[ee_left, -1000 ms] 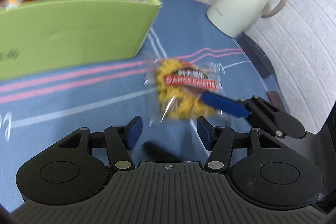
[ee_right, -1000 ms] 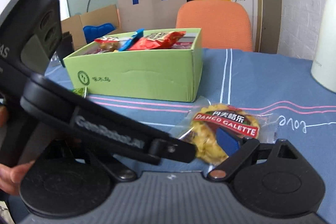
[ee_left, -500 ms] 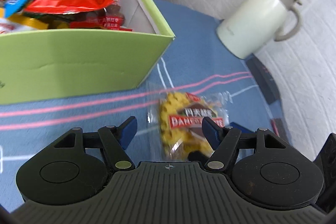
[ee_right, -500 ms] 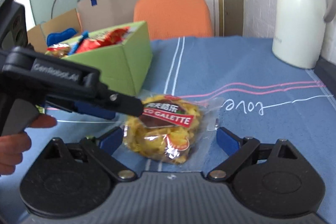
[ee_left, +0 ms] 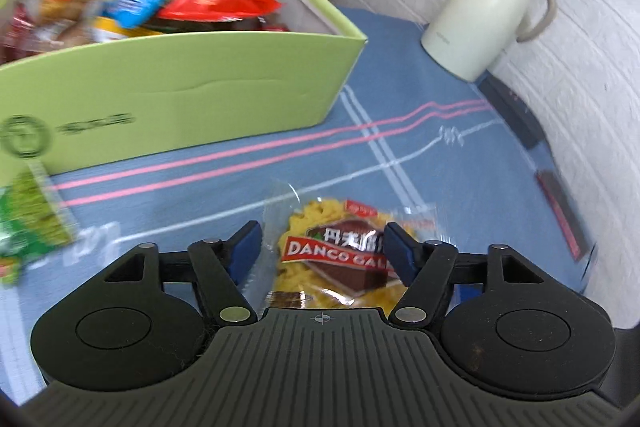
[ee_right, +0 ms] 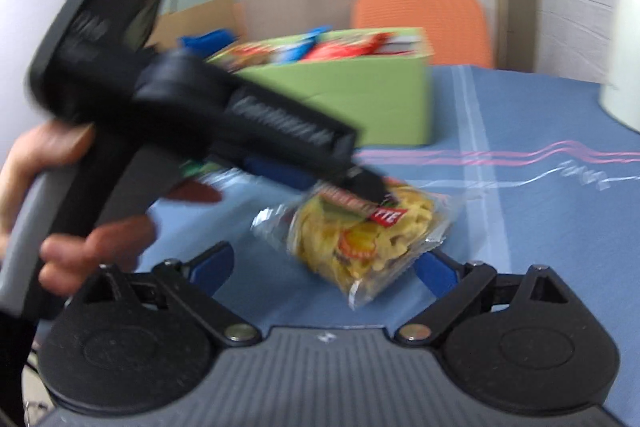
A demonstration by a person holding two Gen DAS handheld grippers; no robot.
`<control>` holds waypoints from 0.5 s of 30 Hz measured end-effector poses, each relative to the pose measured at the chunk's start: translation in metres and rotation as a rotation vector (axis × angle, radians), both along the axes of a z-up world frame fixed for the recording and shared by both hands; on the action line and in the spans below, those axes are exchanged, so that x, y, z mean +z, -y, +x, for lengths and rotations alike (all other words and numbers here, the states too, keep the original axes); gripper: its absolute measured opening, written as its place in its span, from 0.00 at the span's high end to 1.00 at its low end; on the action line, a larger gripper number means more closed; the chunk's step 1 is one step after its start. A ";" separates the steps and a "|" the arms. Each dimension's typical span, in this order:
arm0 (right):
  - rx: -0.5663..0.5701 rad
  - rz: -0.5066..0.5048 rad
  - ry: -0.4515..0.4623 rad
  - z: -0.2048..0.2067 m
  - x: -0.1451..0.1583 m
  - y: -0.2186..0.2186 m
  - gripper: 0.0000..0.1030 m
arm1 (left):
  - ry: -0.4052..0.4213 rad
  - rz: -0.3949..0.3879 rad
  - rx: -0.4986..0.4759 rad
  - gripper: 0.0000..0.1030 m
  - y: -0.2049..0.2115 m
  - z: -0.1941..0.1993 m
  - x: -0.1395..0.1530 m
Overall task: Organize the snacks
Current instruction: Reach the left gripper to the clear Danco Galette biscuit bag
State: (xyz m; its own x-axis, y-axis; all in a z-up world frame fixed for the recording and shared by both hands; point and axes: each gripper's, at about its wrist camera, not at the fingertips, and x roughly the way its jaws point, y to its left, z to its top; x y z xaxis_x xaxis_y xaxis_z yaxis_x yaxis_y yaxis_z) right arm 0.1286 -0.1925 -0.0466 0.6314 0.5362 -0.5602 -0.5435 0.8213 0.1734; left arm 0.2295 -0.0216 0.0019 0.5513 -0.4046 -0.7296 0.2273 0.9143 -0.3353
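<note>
Between the blue pads of the left hand-held gripper (ee_left: 322,247) sat a clear-wrapped snack packet (ee_left: 340,259), yellow ridged pieces under a red label. Pads flanked the packet; whether they were pressing it, I could not tell. In the right wrist view the packet (ee_right: 360,243) appeared tilted with one end raised off the blue cloth of the desk (ee_right: 540,227), which suggests the left unit was gripping it, though blur prevents certainty. Right hand-held gripper (ee_right: 324,267) stood released, jaws wide, nothing between them, just short of the packet.

Progress, judged: well along. Green cardboard box (ee_left: 192,95) already held a heap of glossy foil and plastic packets, red, blue and yellow. Left to do: this packet, and a green packet (ee_left: 28,227) lying on the cloth beside the box.

Materials: box matte, stiff, rectangular with printed logo; packet wrap crinkly, transparent, sealed ends; cloth woven, pink and white stripes. Smooth cream jug (ee_left: 488,11) stood well apart.
</note>
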 end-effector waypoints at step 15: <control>0.036 0.026 0.063 -0.059 0.031 -0.009 0.09 | 0.061 -0.147 0.305 0.35 -0.109 -0.092 0.018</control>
